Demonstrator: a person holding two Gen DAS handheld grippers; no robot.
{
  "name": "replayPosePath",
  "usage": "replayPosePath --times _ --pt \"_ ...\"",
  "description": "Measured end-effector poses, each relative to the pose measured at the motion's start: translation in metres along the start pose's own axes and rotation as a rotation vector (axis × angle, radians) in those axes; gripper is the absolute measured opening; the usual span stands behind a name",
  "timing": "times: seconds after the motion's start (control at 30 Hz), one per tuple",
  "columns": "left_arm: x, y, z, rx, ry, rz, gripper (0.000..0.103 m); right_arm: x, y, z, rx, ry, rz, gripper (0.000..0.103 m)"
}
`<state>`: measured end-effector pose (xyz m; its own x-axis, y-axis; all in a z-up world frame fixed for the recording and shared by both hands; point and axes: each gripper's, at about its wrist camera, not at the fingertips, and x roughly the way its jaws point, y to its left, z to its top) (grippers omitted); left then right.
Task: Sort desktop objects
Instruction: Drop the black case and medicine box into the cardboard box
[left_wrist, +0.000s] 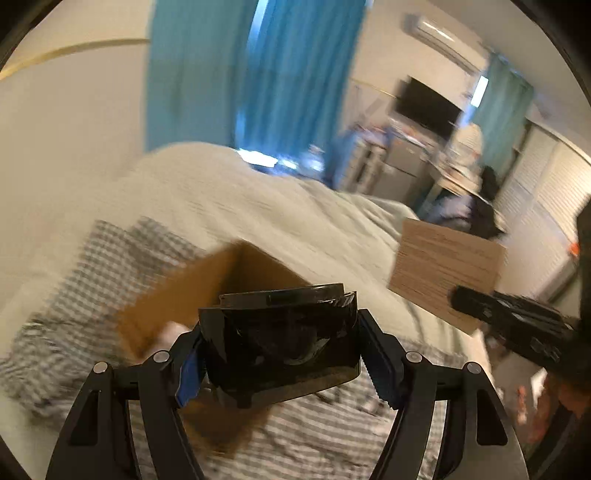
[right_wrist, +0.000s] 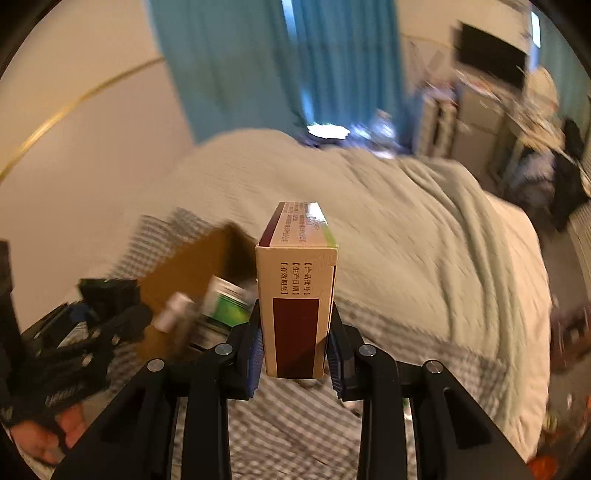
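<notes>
Biggest thing in both views is the bed with a pale green blanket, and a grey checked cloth spread over the near part of it. Teal curtains hang behind, all pretty motion-blurred.

On the checked cloth sits an open brown cardboard box. In the right wrist view you can see a green-and-white packet and a small whitish bottle inside it, both too smeared to read.

The left gripper has its jaws spread wide and clamped on a dark, glossy black object. It fills the whole gap, both pads pressing its sides, held up above the box. Can't tell exactly what it is, some kind of smoky plastic thing with a round rim on top.

The right gripper is closed down narrow on a medicine carton, cream with a maroon panel and printed text. It stands upright between the jaws, pinched on its two narrow sides near the bottom, most of it sticking out past the fingertips, to the right of the cardboard box.
</notes>
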<state>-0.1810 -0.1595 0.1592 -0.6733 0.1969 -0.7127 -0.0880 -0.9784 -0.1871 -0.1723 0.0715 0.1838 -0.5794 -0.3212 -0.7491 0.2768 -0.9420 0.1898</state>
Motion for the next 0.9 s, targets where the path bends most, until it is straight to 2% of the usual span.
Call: replayPosePath --times 0.1,0.23,0.3,0.4,0.5,0.53,0.57,0.6,0.67,0.9 --pt "0.001 0.043 0.009 -0.108 -0.01 -0.003 0.075 0.019 0.035 0.008 -0.04 -0.01 0.064 0.028" --pt "0.032 0.088 0.001 -0.241 0.028 0.04 0.075 0.076 0.066 0.007 -0.086 0.074 0.086 0.028" --pt "0.052 0.096 -0.003 -0.242 0.058 0.076 0.075 0.1 0.076 0.006 -0.118 0.112 0.074 0.028" --pt "0.077 0.107 -0.003 -0.252 0.113 0.072 0.075 0.124 0.084 0.01 -0.119 0.128 0.095 0.029" --pt "0.084 0.108 -0.008 -0.261 0.104 0.062 0.075 0.136 0.082 0.015 -0.088 0.11 0.123 0.031" --pt "0.085 0.109 -0.007 -0.258 0.09 0.078 0.077 0.137 0.081 0.017 -0.089 0.09 0.125 0.034" --pt "0.085 0.109 -0.006 -0.258 0.08 0.094 0.079 0.141 0.083 0.021 -0.095 0.077 0.12 0.049" --pt "0.085 0.111 -0.004 -0.261 0.076 0.101 0.087 0.142 0.082 0.021 -0.104 0.064 0.113 0.062" --pt "0.081 0.111 -0.002 -0.265 0.062 0.108 0.093 0.144 0.08 0.023 -0.113 0.05 0.109 0.063" --pt "0.057 0.097 0.0 -0.18 -0.016 0.188 0.093 0.118 0.068 0.023 -0.089 0.023 0.073 0.063"
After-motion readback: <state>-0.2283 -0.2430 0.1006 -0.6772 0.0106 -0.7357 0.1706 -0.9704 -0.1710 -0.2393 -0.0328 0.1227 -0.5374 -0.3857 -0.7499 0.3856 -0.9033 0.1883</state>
